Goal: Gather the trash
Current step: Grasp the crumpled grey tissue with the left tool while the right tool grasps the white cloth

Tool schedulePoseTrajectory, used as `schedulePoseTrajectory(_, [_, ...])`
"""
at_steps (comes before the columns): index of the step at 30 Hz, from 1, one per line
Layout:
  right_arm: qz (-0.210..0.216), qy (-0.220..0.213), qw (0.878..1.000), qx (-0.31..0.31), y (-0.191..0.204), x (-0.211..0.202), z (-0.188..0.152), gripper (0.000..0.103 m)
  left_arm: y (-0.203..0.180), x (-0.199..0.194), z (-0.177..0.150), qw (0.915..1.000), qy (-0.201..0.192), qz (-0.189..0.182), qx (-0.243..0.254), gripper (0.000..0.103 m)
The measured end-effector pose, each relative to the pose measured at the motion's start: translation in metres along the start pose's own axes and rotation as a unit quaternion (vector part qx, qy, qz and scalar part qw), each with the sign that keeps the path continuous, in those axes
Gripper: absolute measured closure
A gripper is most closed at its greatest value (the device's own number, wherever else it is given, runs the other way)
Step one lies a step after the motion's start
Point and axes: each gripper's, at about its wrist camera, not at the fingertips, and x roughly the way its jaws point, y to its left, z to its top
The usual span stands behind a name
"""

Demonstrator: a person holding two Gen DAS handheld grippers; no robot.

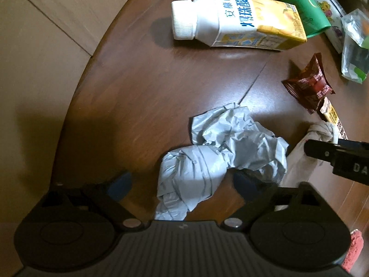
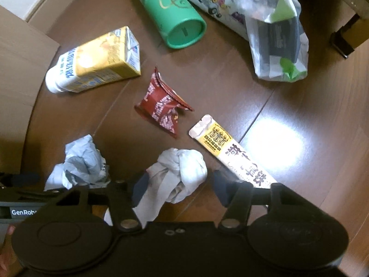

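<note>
The left gripper (image 1: 182, 182) pointed down at a crumpled grey bag (image 1: 221, 147) on the brown table (image 1: 143, 87). Its two blue pads (image 1: 120, 184) stood apart, one on each side of the bag's lower end. The right-hand pad was partly tucked under a fold, so it was hard to tell if it touched the bag. The left-hand pad was clear of it. The bottom of the bag was hidden behind the gripper's black body.

The right gripper (image 2: 180, 187) pointed down at a knotted white bag (image 2: 177, 173). The bag sat between its pads (image 2: 139, 188). The left-hand pad looked to be against the bag, while the other pad (image 2: 220, 188) stood just clear of it, so the bag was not squeezed. The bag's tail ran back under the gripper and was hidden.

Ahead of the right gripper lay a long yellow and white wrapper (image 2: 230, 152). Its long side slanted away to the upper left, and its near end was hidden behind the right-hand finger. Further ahead sat a crumpled red wrapper (image 2: 163, 106). A yellow drink carton (image 2: 96, 62) lay on its side, cap end toward the left. A green cup (image 2: 170, 16) lay on its side, its flat base facing the gripper. A clear plastic bag (image 2: 276, 37) held something dark and something green, too blurry to make out. A white box with cartoon pictures (image 2: 214, 2) was partly hidden behind it.
</note>
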Motion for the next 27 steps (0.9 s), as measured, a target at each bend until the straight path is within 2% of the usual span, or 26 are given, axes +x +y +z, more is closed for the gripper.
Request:
schedulePoseTrajectory(2, [0.0,-0.004,1.0,0.003,0.001,0.001,-0.002,0.058,-0.001,-0.001,0.001,1.0,0.001,-0.005,-0.005,0.041])
schedulePoseTrajectory(5, [0.005,-0.006,1.0,0.006,0.003,0.002,-0.003,0.068,-0.005,-0.004,0.001,1.0,-0.002,-0.006,-0.006,0.052])
schedulePoseTrajectory(10, [0.005,-0.009,1.0,-0.001,0.01,0.0,-0.001,0.081,-0.014,-0.016,0.003,0.9999,-0.011,-0.004,0.0,0.053])
schedulePoseTrajectory(14, [0.006,-0.022,1.0,-0.014,0.008,-0.022,-0.004,0.084,-0.017,-0.04,0.0,0.9999,-0.014,0.0,-0.006,0.054])
schedulePoseTrajectory(16, [0.01,-0.032,0.999,-0.02,0.008,-0.045,-0.007,0.084,-0.02,-0.062,-0.002,0.9998,-0.015,-0.005,-0.013,0.054])
schedulePoseTrajectory(17, [0.01,-0.037,0.999,-0.023,0.008,-0.058,-0.008,0.084,-0.01,-0.077,-0.009,0.9997,-0.017,-0.008,-0.014,0.054])
schedulePoseTrajectory(19, [0.012,-0.044,0.999,-0.027,0.007,-0.089,-0.01,0.084,-0.019,-0.111,-0.007,0.9996,-0.02,-0.009,-0.015,0.054])
schedulePoseTrajectory(27, [0.021,-0.08,0.996,-0.024,0.007,-0.254,-0.006,0.084,-0.059,-0.273,-0.005,0.998,-0.051,-0.036,0.002,0.054])
